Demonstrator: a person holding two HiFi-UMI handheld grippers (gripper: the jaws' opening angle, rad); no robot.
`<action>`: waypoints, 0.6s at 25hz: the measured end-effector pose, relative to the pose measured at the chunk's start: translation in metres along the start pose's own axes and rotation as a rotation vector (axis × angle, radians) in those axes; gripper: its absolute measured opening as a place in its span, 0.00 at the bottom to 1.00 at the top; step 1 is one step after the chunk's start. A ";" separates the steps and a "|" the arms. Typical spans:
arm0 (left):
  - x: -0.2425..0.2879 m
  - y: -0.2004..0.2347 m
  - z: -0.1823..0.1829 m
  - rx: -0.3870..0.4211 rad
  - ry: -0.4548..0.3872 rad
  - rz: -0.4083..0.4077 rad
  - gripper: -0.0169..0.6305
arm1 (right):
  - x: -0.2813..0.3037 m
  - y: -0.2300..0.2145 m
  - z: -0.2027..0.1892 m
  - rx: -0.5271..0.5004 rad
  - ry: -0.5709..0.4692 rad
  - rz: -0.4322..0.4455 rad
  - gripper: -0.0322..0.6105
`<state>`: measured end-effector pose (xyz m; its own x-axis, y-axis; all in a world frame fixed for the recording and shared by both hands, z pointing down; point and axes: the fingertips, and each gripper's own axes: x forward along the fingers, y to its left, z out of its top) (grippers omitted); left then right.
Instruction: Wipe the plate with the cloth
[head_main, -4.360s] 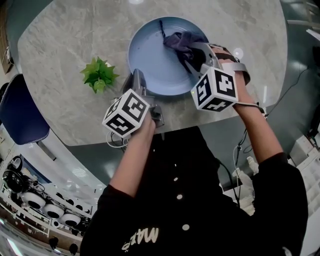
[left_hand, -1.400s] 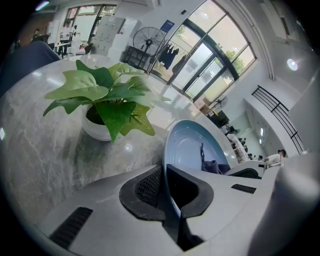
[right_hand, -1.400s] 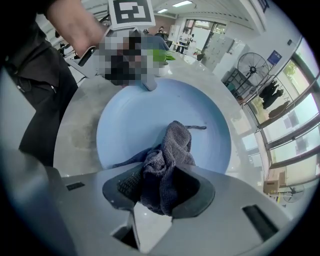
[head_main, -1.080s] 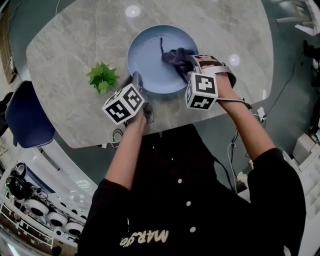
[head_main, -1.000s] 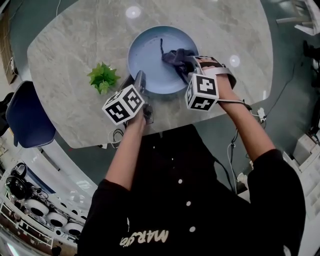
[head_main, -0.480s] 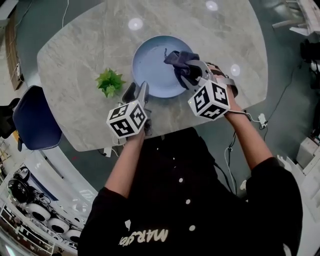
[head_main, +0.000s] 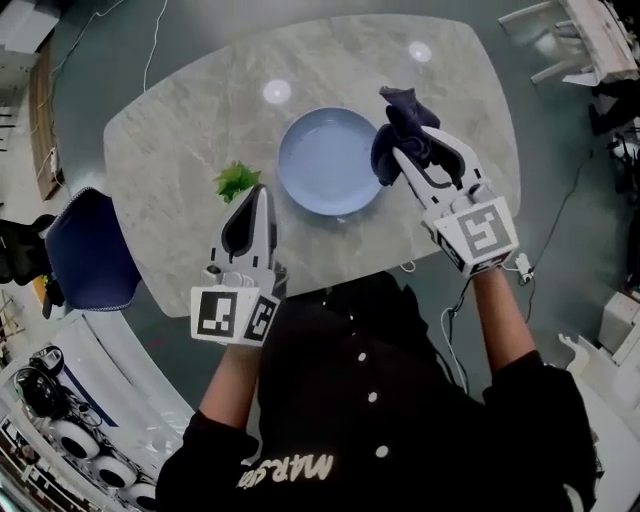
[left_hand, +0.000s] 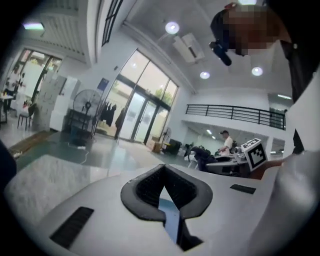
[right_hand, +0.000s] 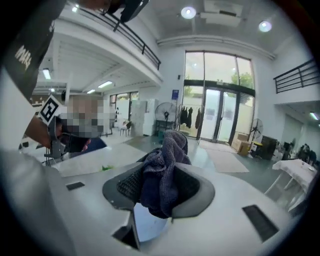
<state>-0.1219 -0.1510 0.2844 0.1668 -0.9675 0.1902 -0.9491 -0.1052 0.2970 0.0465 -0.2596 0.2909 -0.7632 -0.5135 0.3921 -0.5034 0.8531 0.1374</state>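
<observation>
Closest in, the person's two arms reach out from a dark buttoned top, each holding a tool well above the worktop. The left tool (head_main: 257, 193) has its jaws pressed together with nothing between them; they have just been closing. The right tool (head_main: 420, 148) is clamped on the cloth (head_main: 400, 125), a dark blue bundle bunched between its pads and sticking up past the tips.

The cloth hangs in the air, off the plate (head_main: 330, 160). In the right gripper view only the room shows behind it. The pale blue plate lies flat below and between the two tools, bare, with no smear or crumb that I can make out.

From that, the wiping looks finished or at least broken off — neither tool is down at the plate. What seems left is at most another pass, or putting the cloth down.

The worktop (head_main: 180, 120) is rounded grey marbled stone with two bright spots of reflected light. A small green plant (head_main: 235, 180) stands just left of the plate. Beyond its edge are a blue chair (head_main: 85, 250), a grey floor and trailing cables. Farther off, the gripper views show a tall hall — glazed doors, a standing fan, a railed balcony and round ceiling lights.
</observation>
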 end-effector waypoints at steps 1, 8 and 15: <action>-0.006 -0.001 0.016 0.038 -0.035 0.001 0.05 | -0.008 -0.004 0.013 0.022 -0.046 -0.021 0.27; -0.046 0.003 0.101 0.181 -0.202 0.044 0.05 | -0.070 -0.022 0.087 0.102 -0.274 -0.166 0.27; -0.090 0.003 0.164 0.282 -0.326 0.066 0.05 | -0.137 -0.030 0.130 0.148 -0.448 -0.291 0.27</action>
<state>-0.1832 -0.1017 0.1147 0.0530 -0.9916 -0.1183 -0.9983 -0.0555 0.0183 0.1139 -0.2267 0.1146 -0.6656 -0.7427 -0.0728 -0.7461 0.6646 0.0405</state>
